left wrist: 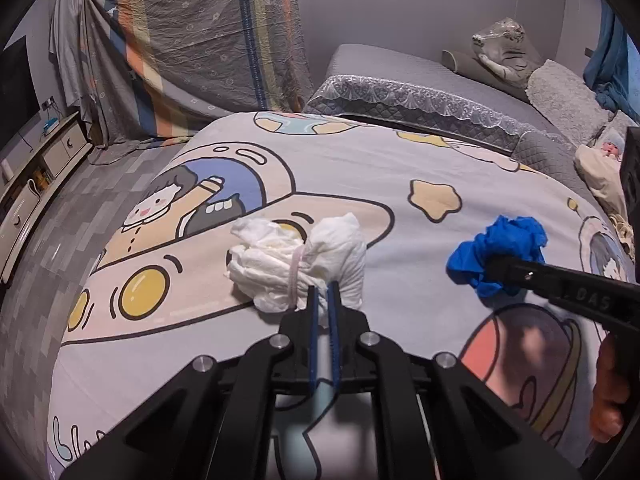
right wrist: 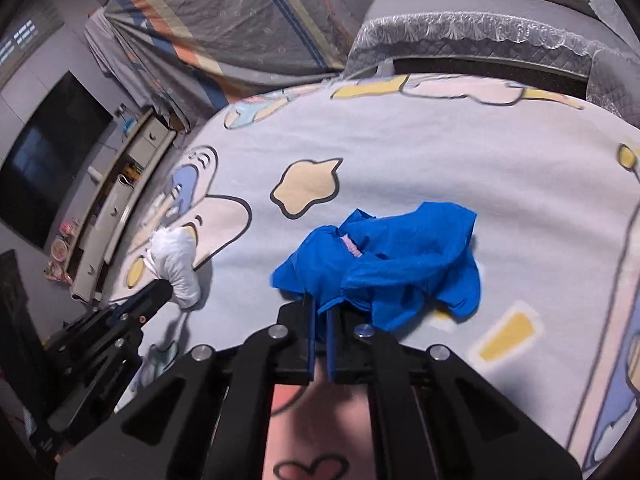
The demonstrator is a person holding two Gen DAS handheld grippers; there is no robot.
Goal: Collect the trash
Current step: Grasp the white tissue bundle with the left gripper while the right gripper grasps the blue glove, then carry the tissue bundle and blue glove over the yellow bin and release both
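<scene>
Reaching low over bedspread (left wrist: 360, 168): left tongs (left wrist: 323, 290) apparently pinching white bundle (left wrist: 296, 264).

Two black two-finger tools reach forward side by side: the left tool (left wrist: 324, 289), blue-padded fingers nearly closed, pinches the crumpled white tissue bundle (left wrist: 298, 263), while the right tool (right wrist: 319, 305), fingers likewise narrow, grips the crumpled blue plastic wad (right wrist: 392, 264).
</scene>
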